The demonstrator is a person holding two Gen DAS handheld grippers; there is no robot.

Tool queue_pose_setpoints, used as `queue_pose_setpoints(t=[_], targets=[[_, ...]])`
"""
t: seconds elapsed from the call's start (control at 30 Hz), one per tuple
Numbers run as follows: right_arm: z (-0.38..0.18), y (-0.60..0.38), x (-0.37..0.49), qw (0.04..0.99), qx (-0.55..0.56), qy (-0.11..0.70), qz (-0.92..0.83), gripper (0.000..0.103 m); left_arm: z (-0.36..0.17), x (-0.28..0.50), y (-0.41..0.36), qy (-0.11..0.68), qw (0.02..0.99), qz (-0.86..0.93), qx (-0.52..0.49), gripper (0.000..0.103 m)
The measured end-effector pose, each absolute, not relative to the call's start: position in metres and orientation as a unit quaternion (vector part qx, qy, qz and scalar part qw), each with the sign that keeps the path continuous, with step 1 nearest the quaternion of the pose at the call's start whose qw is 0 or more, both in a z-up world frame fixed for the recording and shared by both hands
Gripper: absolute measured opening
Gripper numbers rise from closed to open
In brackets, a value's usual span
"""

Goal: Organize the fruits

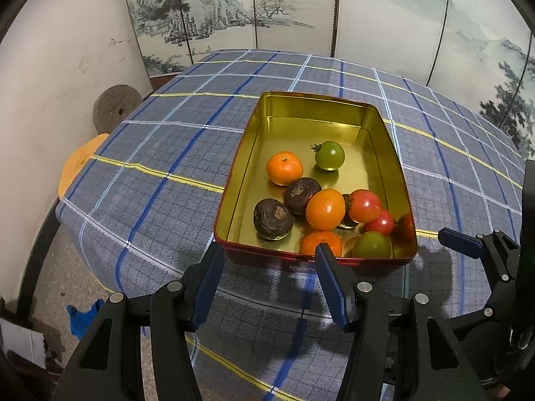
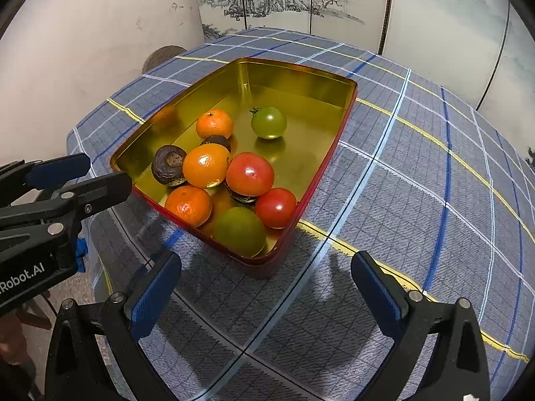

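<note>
Nine or ten fruits lie inside the gold-lined tin (image 2: 347, 100), which sits on the plaid-covered surface (image 2: 418, 180) near the middle of both views. As far as I can count: three oranges, two red tomatoes, two green tomatoes and at least two dark brown fruits, with a third dark one partly hidden under the pile.

Most are bunched at the near end of the tin. In the right wrist view the large orange (image 2: 206, 166) touches the big red tomato (image 2: 249, 173); the small red tomato (image 2: 275, 207) and the near green tomato (image 2: 239, 231) sit lower right of them, against the wall. One green tomato (image 2: 269, 122) stands alone towards the far end, apart from the rest, and the far orange (image 2: 214, 123) lies to its left.

No fruit is visible on the cloth outside the tin, so gathering looks finished. If sorting by kind is meant, that seems undone, since the kinds lie mixed.

Both tools are empty. The left tool (image 1: 271, 280) hovers just before the tin's near rim, lower centre of its frame, fingers moderately apart. The right tool (image 2: 265, 287) hangs over the cloth short of the tin's near corner, spread wide.
</note>
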State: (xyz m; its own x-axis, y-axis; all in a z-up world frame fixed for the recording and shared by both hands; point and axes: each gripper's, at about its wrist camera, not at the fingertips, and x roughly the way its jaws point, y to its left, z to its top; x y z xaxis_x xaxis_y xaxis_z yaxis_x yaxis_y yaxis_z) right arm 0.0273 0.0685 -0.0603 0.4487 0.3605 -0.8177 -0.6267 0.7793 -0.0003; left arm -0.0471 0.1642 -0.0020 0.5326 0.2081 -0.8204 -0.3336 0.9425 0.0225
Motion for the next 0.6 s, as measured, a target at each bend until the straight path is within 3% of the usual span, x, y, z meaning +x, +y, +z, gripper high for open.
queue_pose_setpoints(t=[0.6], targets=[[-0.0651, 0.0704, 0.0264, 0.835, -0.157, 0.438, 0.295, 0.101, -0.0024, -0.0469, 0.1625, 0.458, 0.873, 0.156, -0.067, 0.057]])
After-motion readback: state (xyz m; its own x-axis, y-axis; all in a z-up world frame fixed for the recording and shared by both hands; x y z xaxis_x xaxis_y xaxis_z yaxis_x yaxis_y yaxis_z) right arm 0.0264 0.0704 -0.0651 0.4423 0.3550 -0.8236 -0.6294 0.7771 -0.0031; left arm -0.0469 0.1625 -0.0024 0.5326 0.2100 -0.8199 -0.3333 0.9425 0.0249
